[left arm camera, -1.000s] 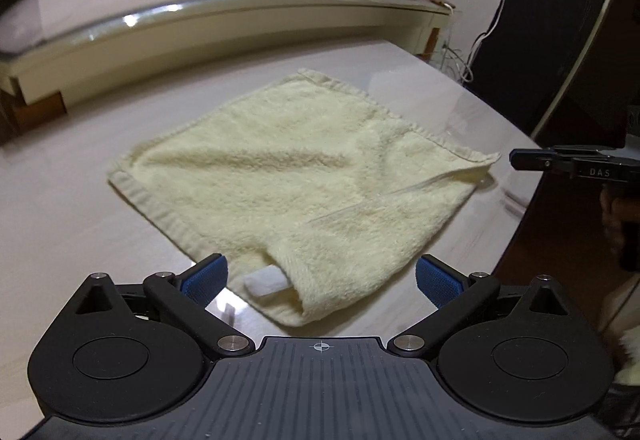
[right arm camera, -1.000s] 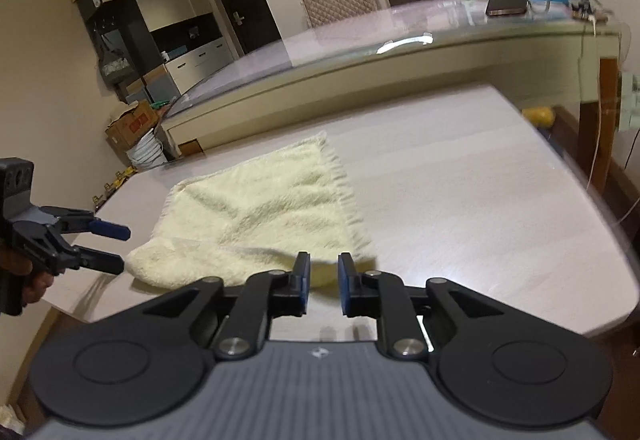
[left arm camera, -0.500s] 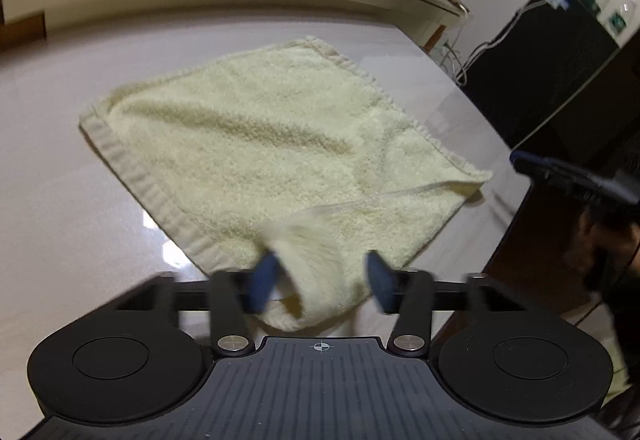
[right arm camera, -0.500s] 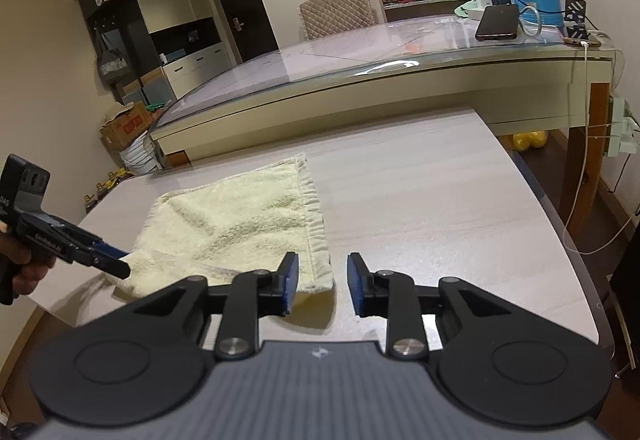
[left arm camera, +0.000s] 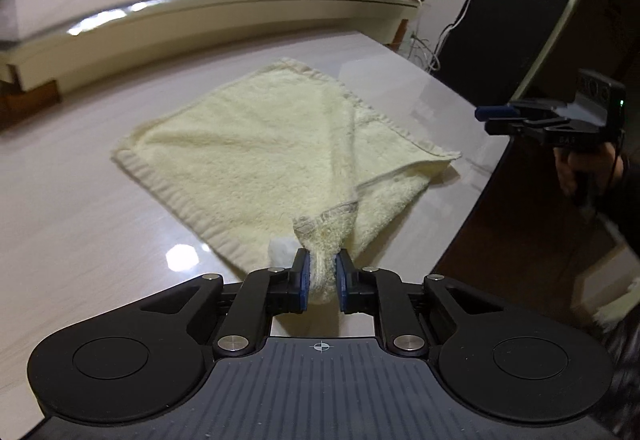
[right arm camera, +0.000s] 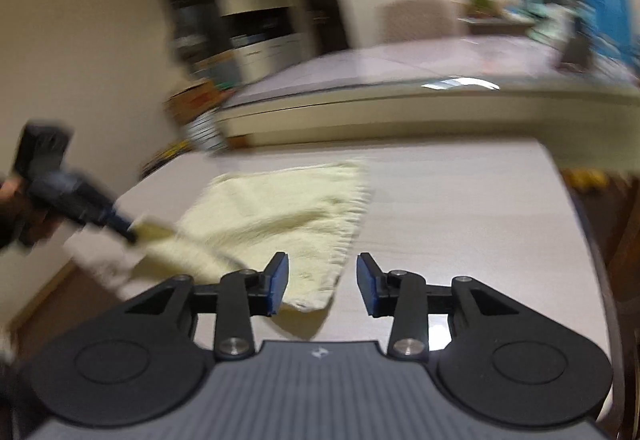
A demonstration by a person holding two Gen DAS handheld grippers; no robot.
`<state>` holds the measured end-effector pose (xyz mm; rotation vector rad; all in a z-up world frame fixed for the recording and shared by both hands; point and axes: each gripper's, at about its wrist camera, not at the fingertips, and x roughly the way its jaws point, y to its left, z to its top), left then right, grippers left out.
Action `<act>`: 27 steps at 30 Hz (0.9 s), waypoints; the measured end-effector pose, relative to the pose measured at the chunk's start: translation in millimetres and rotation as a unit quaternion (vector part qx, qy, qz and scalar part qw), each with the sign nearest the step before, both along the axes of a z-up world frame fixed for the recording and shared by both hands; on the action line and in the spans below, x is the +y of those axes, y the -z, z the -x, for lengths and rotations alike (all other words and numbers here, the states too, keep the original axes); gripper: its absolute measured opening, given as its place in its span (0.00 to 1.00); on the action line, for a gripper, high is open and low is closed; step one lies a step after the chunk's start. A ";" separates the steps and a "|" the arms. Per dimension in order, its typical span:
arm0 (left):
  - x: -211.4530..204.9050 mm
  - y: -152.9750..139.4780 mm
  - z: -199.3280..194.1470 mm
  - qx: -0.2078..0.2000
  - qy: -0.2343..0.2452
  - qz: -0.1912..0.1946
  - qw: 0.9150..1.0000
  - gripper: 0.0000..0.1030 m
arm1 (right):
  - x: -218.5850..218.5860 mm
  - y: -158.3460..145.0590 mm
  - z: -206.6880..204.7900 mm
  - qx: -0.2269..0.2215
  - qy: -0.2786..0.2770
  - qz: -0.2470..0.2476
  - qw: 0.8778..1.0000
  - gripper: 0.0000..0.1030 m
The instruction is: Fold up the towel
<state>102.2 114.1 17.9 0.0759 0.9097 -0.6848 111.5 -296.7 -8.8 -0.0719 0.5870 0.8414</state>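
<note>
- The pale yellow towel (left arm camera: pixel 256 143) lies mostly flat on the light table (left arm camera: pixel 80 224), near its right edge, with the near corner lifted off the surface.
- The left gripper (left arm camera: pixel 320 272) is clenched on that near corner, bunching it between the blue pads, probably to carry it across for the fold.
- The right gripper (right arm camera: pixel 322 280) stands released over the towel's other near corner (right arm camera: pixel 308 304), apparently lining up to grasp it; this view is blurred.
</note>
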 end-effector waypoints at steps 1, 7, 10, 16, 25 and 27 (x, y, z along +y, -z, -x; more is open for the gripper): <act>4.1 -1.2 3.2 -0.002 -0.001 -0.003 1.000 0.12 | 6.3 0.3 4.0 -0.013 -0.022 0.018 1.000 0.40; 28.0 -3.5 22.8 -0.002 -0.024 -0.014 1.000 0.10 | 54.8 10.7 40.0 -0.117 -0.149 0.142 0.972 0.38; 27.5 -3.1 25.8 -0.015 -0.028 -0.009 0.999 0.10 | 73.5 22.1 52.5 -0.172 -0.175 0.211 0.946 0.38; 15.6 2.0 29.6 -0.022 -0.006 -0.013 1.000 0.10 | 88.7 36.6 60.0 -0.226 -0.190 0.299 0.907 0.36; 15.5 5.3 32.5 -0.026 -0.010 -0.007 1.000 0.10 | 81.1 39.5 40.2 -0.212 -0.198 0.287 0.913 0.33; 16.2 4.4 34.1 -0.029 -0.010 -0.006 1.000 0.10 | 77.4 38.5 33.3 -0.204 -0.194 0.275 0.919 0.32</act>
